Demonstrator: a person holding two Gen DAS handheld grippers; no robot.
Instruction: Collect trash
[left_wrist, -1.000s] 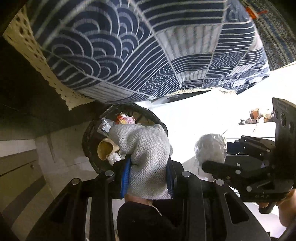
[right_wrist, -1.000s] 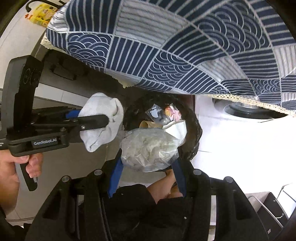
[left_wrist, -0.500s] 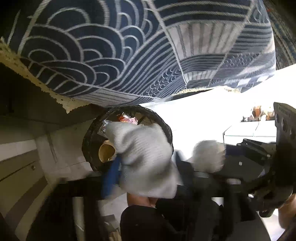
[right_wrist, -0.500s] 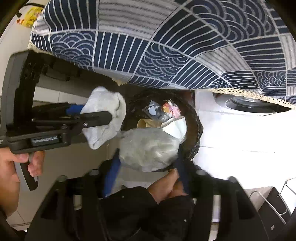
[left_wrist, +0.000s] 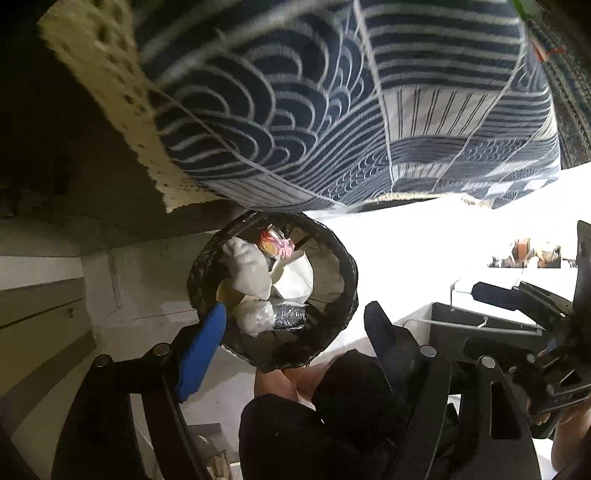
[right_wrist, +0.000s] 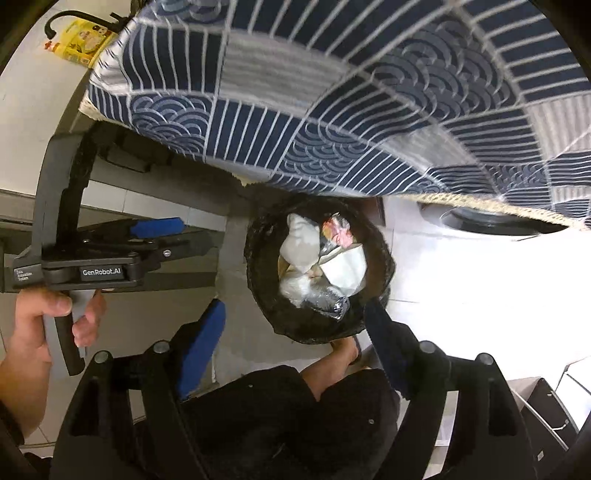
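A round bin lined with a black bag (left_wrist: 332, 295) (right_wrist: 376, 258) stands on the floor under the table edge. In it lie a white knitted cloth (left_wrist: 247, 269) (right_wrist: 301, 243), a crumpled clear plastic bag (left_wrist: 255, 317) (right_wrist: 306, 291), a colourful wrapper (left_wrist: 275, 243) (right_wrist: 336, 230) and white paper (left_wrist: 295, 277) (right_wrist: 345, 267). My left gripper (left_wrist: 291, 343) (right_wrist: 192, 232) hangs open above the bin's near rim, holding nothing. My right gripper (right_wrist: 293, 343) (left_wrist: 476, 317) is beside it; its jaws are opening, with nothing between them.
A blue wave-patterned tablecloth (left_wrist: 332, 110) (right_wrist: 369, 110) overhangs the bin from above. The person's dark-clothed legs (right_wrist: 277, 417) and a foot (right_wrist: 347, 350) are just below the bin. A yellow packet (right_wrist: 81, 40) hangs at upper left. White tiled floor (right_wrist: 461, 288) spreads to the right.
Both grippers opened. The white cloth left the left gripper and the clear plastic bag left the right one; both now lie in the bin.
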